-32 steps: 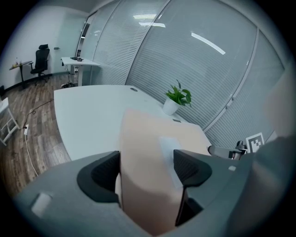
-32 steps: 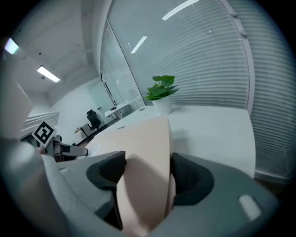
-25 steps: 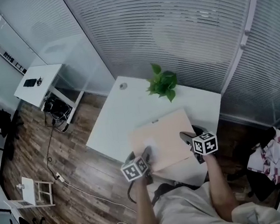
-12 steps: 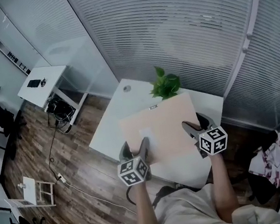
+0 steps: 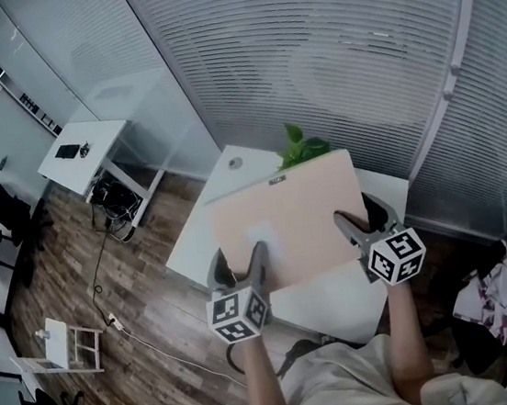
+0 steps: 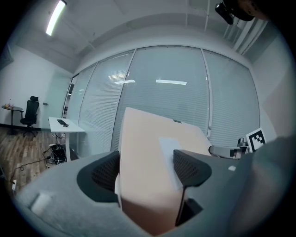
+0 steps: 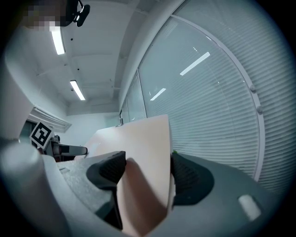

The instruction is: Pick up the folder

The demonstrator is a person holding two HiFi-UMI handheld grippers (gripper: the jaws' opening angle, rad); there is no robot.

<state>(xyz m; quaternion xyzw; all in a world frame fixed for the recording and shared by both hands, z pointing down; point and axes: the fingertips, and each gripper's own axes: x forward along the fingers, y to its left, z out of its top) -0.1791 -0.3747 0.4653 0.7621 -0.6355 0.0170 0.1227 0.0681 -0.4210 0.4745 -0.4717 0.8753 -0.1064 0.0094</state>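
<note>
Clamping the near edge of the tan folder (image 5: 289, 225), the left gripper (image 5: 239, 265) and right gripper (image 5: 364, 221) each have both jaws pressed onto it, holding it tilted above the white table (image 5: 358, 292). Beyond the grippers, the folder's far edge hides most of a green plant (image 5: 304, 149).

The white surface (image 5: 193, 237) stood beside the blinds, carrying a leafy green plant (image 5: 302, 151) at its far edge and a small round disc (image 5: 235, 163) nearby.
</note>
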